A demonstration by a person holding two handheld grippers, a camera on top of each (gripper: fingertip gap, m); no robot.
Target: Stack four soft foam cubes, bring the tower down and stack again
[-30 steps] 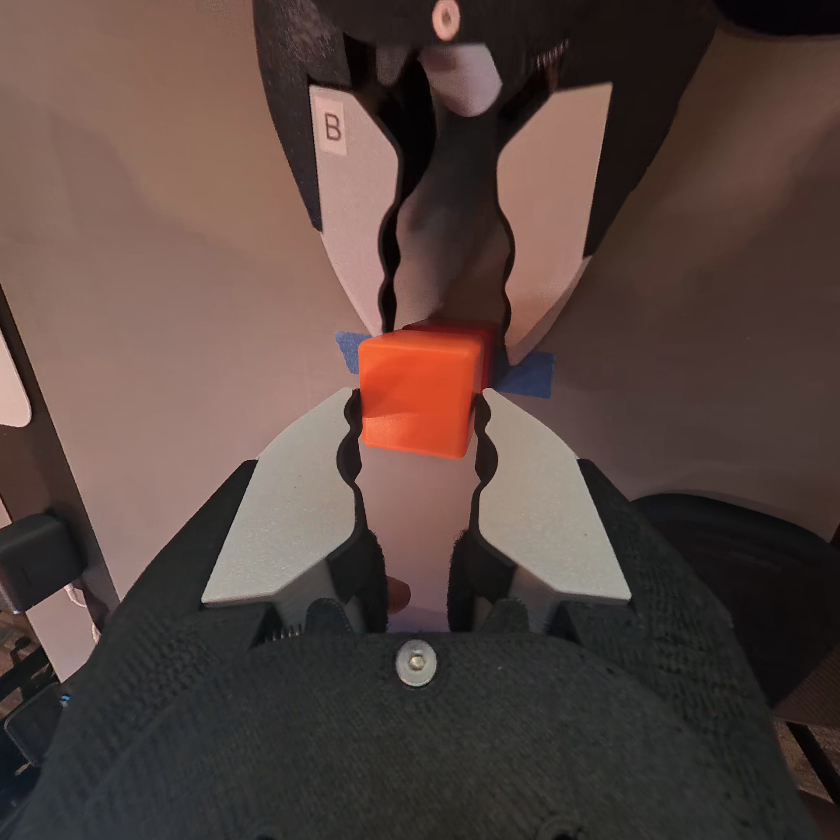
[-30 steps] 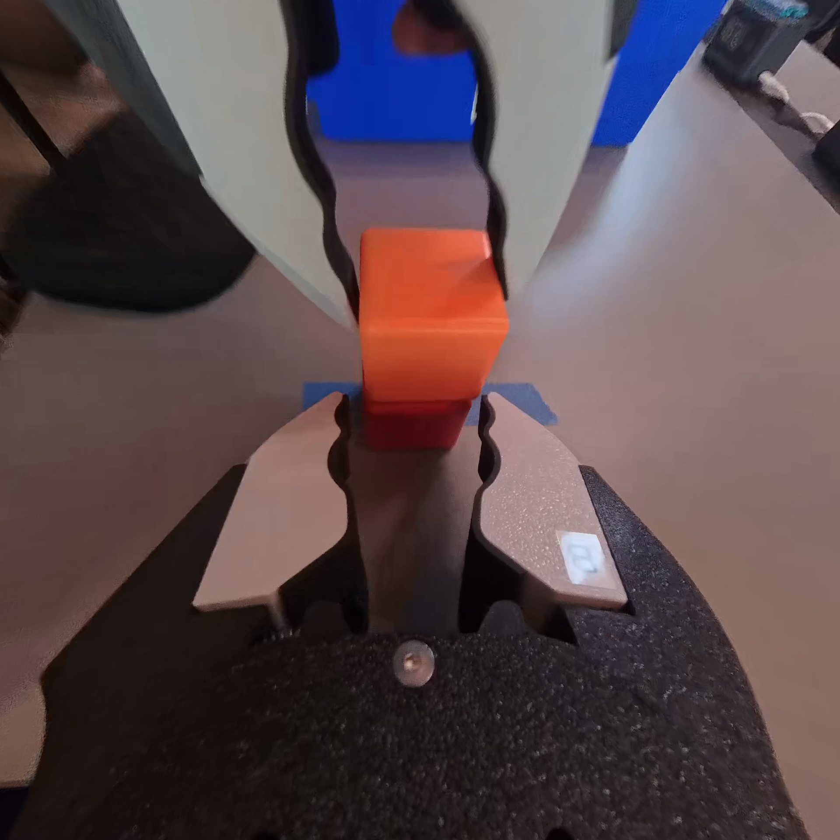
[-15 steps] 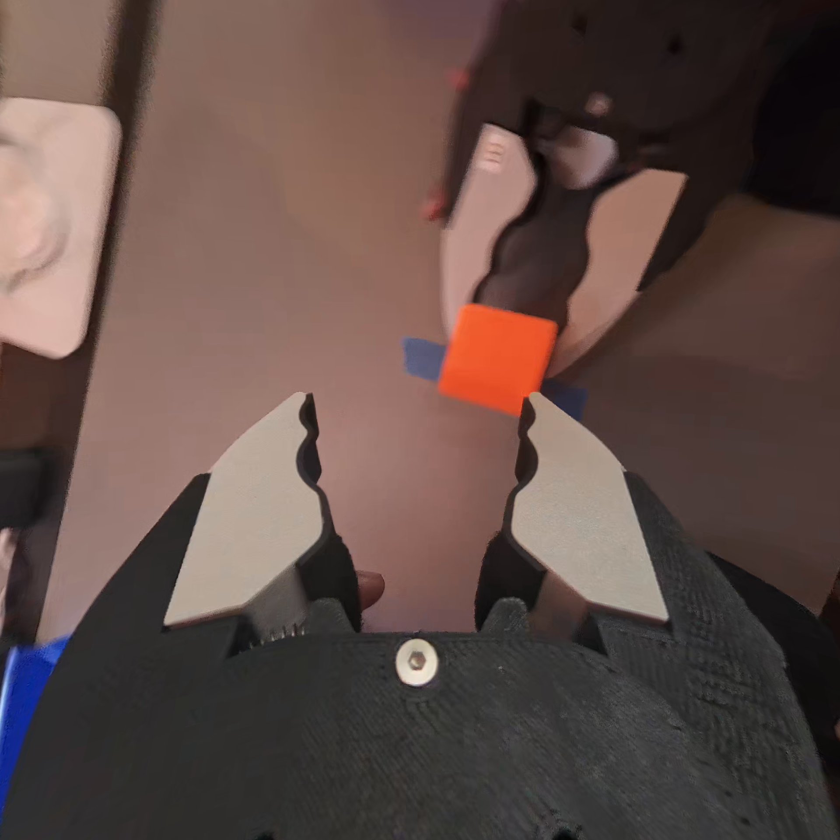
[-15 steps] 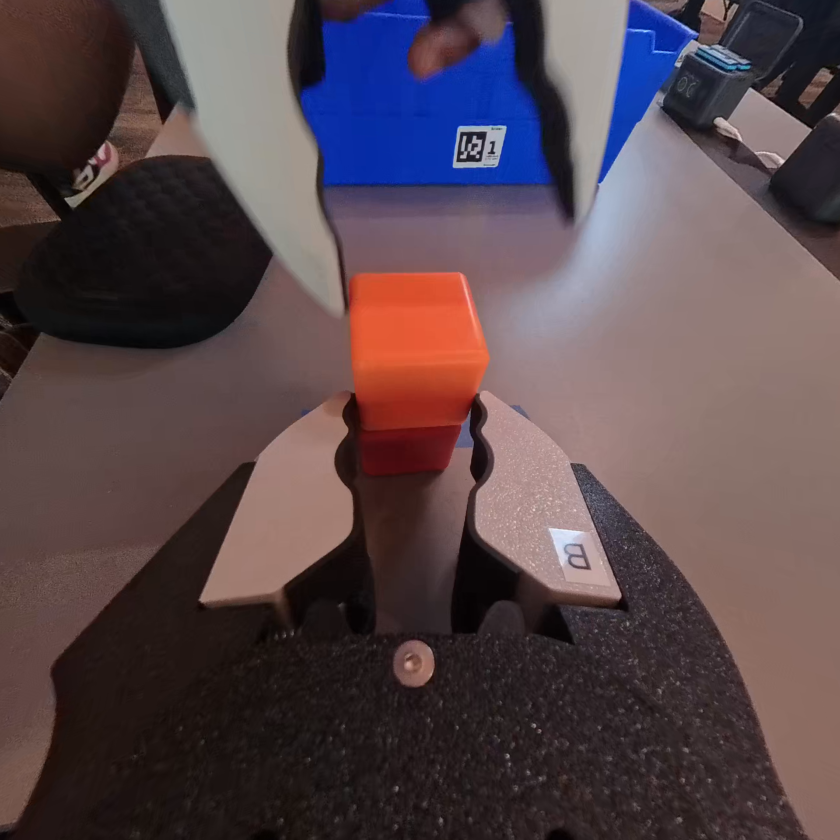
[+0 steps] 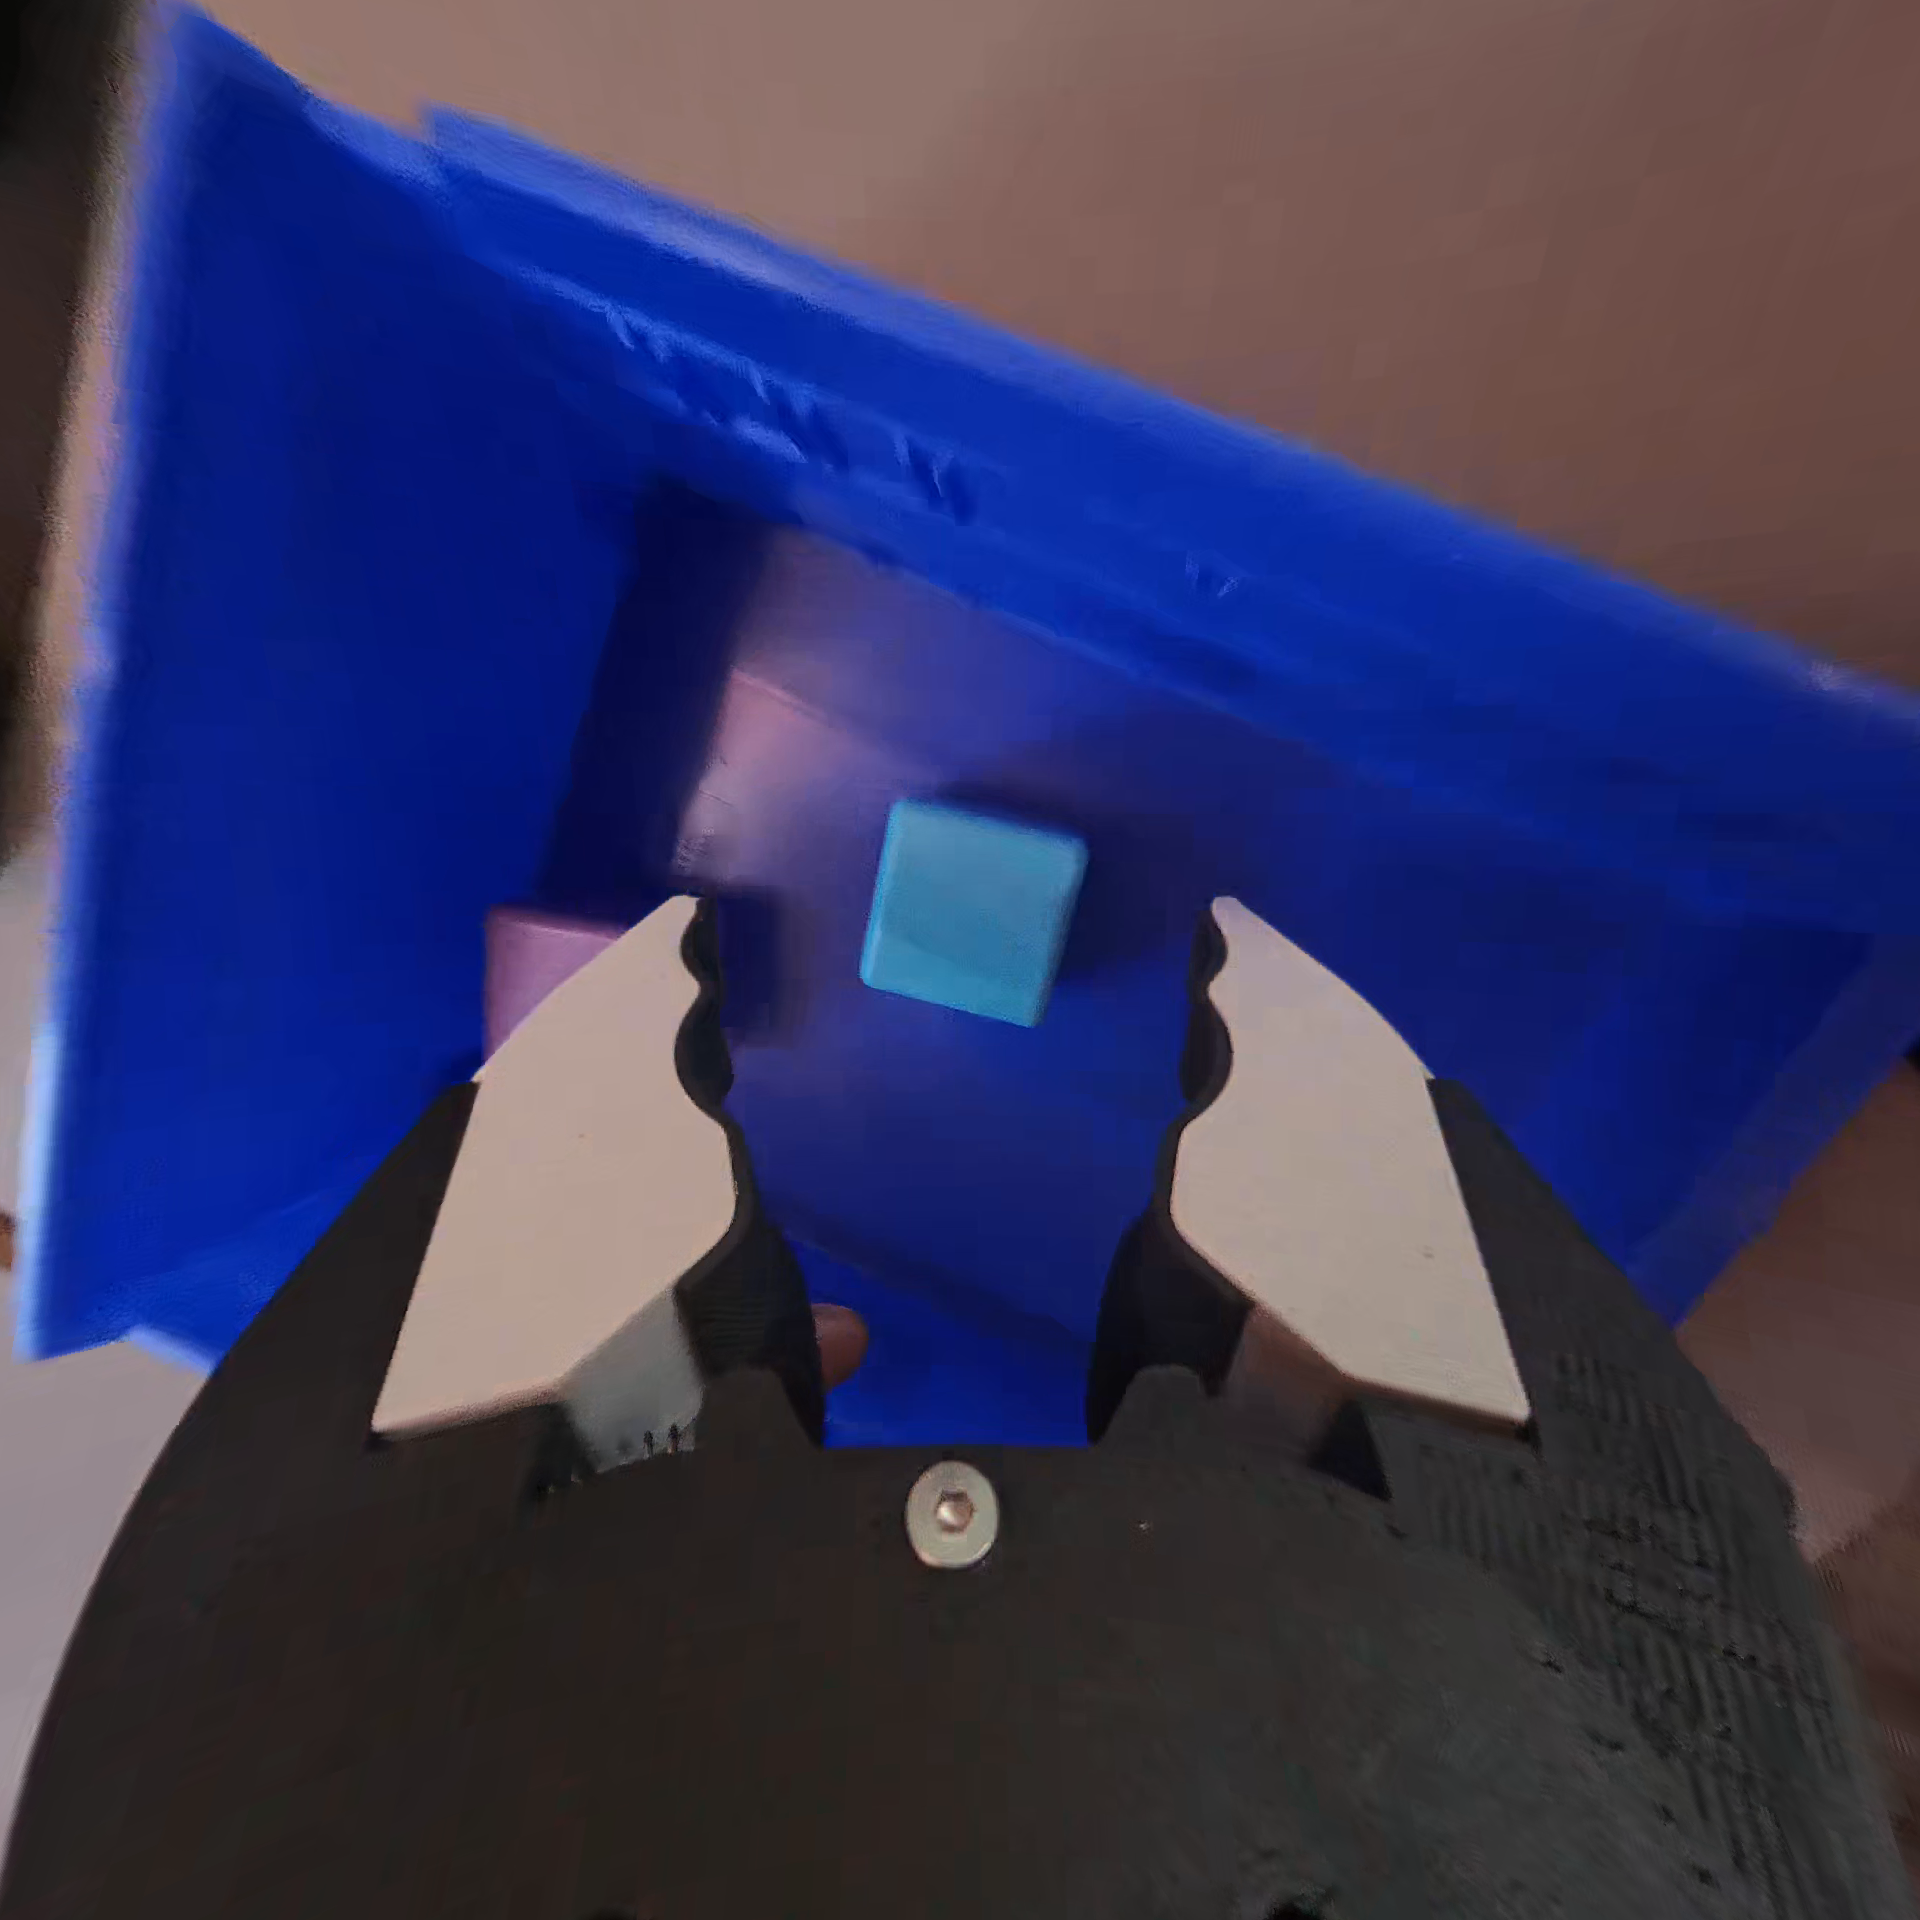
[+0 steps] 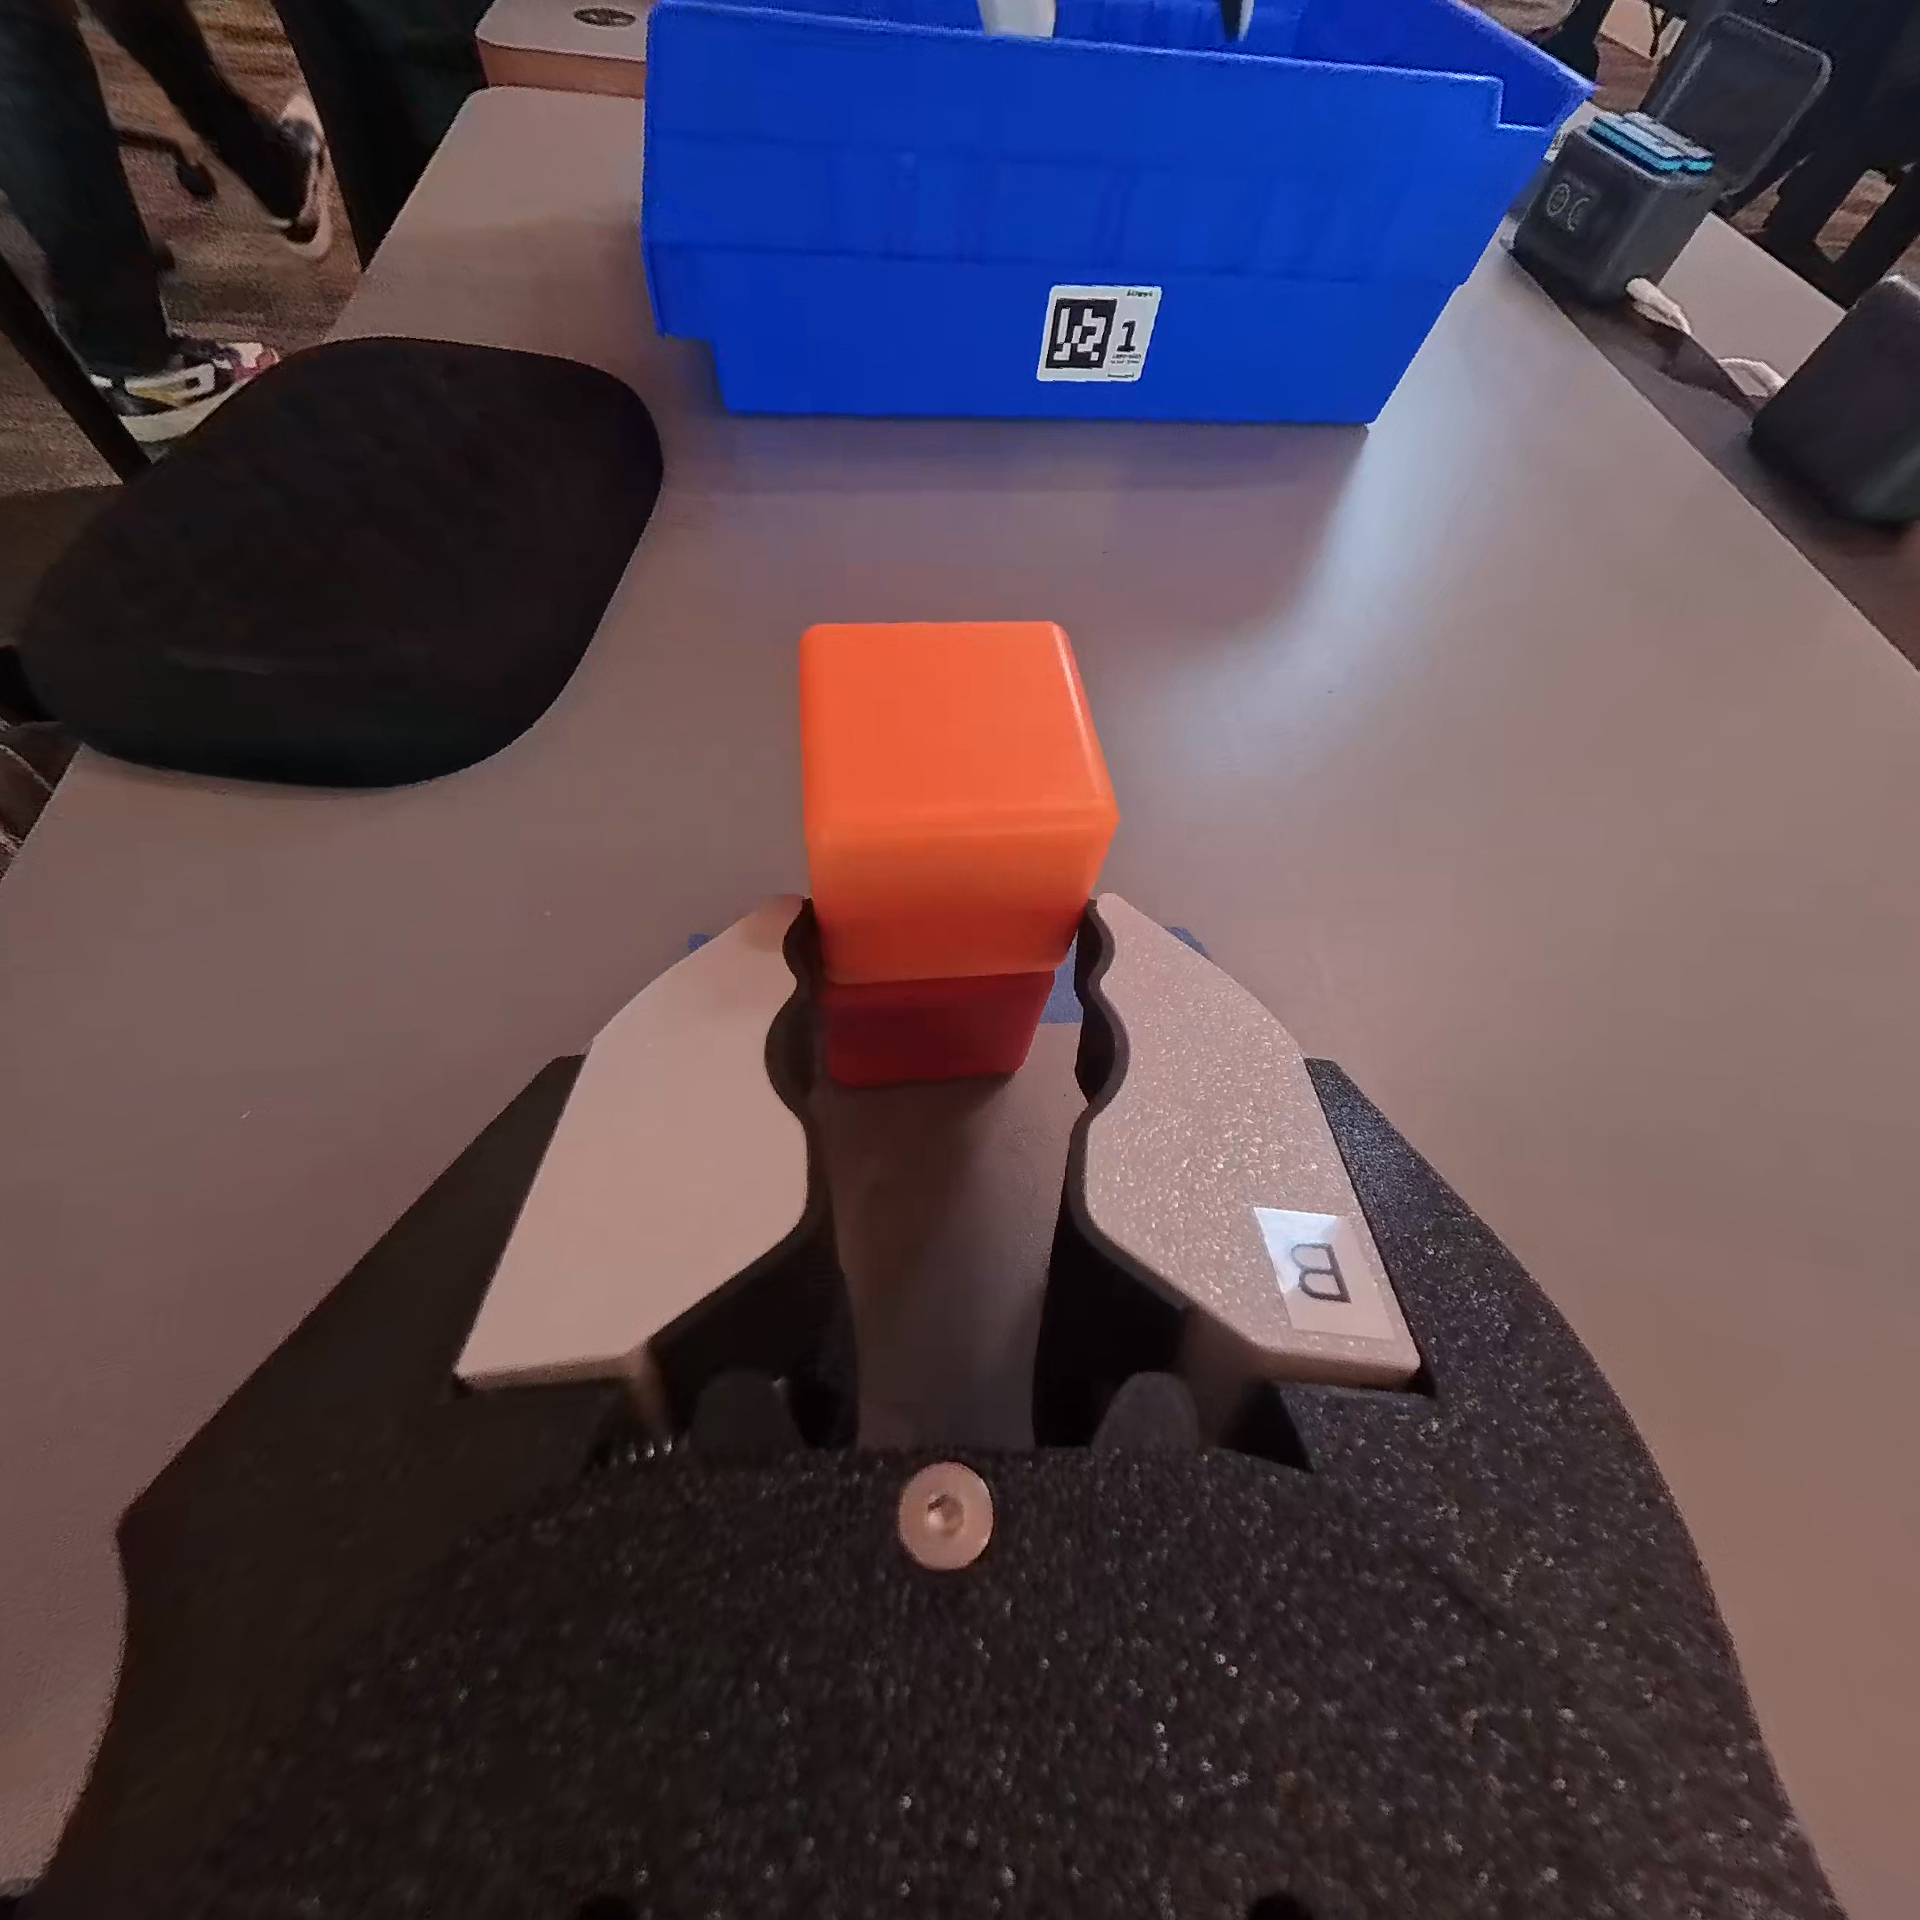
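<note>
An orange cube (image 6: pixel 940 790) sits on a red cube (image 6: pixel 925 1023) over blue tape (image 6: pixel 1062 1000) on the grey table (image 6: pixel 1455 831). My right gripper (image 6: pixel 943 914) is closed to cube width, with its tips hugging the stack at the seam between the two cubes. My left gripper (image 5: pixel 956 914) is open and empty. It hovers over the blue bin (image 5: pixel 1039 520), pointing down at a light blue cube (image 5: pixel 971 914) on the bin floor. A purple cube (image 5: pixel 530 961) lies to the left, partly hidden by my left finger (image 5: pixel 592 1143). The left wrist view is blurred.
The blue bin (image 6: pixel 1039 208) stands at the far end of the table, behind the stack. A black chair seat (image 6: pixel 343 561) lies off the table's left edge. Dark devices (image 6: pixel 1610 208) sit at the far right. People's legs show at the far left. Tip to tip, the grippers are about 35 cm apart. My left gripper is the nearer one to the purple cube (image 5: pixel 530 961): about 7 cm, against 40 cm.
My left gripper has let go of the orange cube, opened wide and swung away from the stack to above the blue bin. My right gripper has stayed at the stack.
</note>
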